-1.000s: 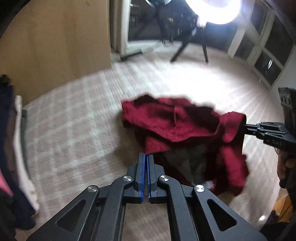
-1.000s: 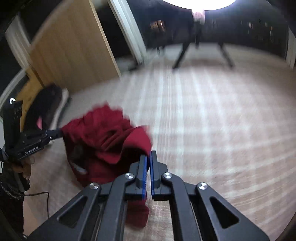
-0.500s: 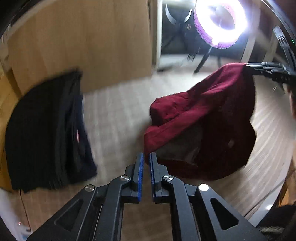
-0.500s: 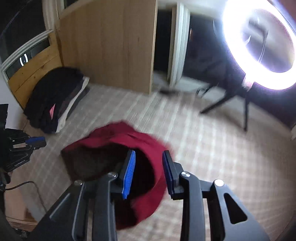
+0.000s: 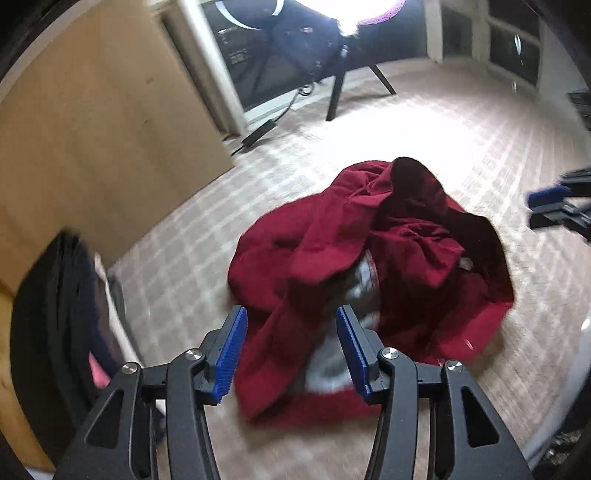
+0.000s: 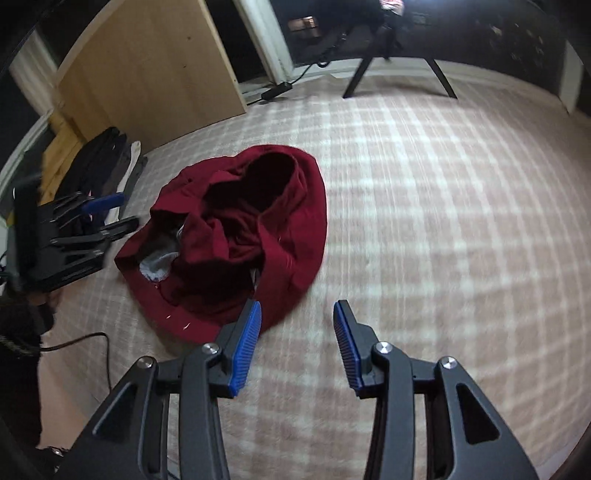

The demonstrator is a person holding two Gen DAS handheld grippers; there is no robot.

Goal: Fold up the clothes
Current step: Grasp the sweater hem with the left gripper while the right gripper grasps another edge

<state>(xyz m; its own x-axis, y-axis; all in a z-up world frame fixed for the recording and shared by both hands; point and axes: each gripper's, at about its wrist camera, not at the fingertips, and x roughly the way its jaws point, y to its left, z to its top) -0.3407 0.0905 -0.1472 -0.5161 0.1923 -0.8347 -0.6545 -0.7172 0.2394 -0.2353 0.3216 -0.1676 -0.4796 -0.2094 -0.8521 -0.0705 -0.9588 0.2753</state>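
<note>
Dark red garment (image 5: pixel 373 280) crumpled on checked bedding (image 6: pixel 443 206), just ahead of left gripper (image 5: pixel 291 350), jaws wide, empty, right gripper (image 6: pixel 297 343) beside its edge, wide, empty, no readable writing, dark clothes pile (image 5: pixel 55 325) left.

Home room: checked carpet (image 6: pixel 424 192), wooden panel (image 6: pixel 155 74), tripod ring light (image 5: pixel 347 11)

Checked bedspread (image 6: pixel 424 192), crumpled red garment (image 6: pixel 295 221), dark clothes pile (image 5: pixel 55 332)
</note>
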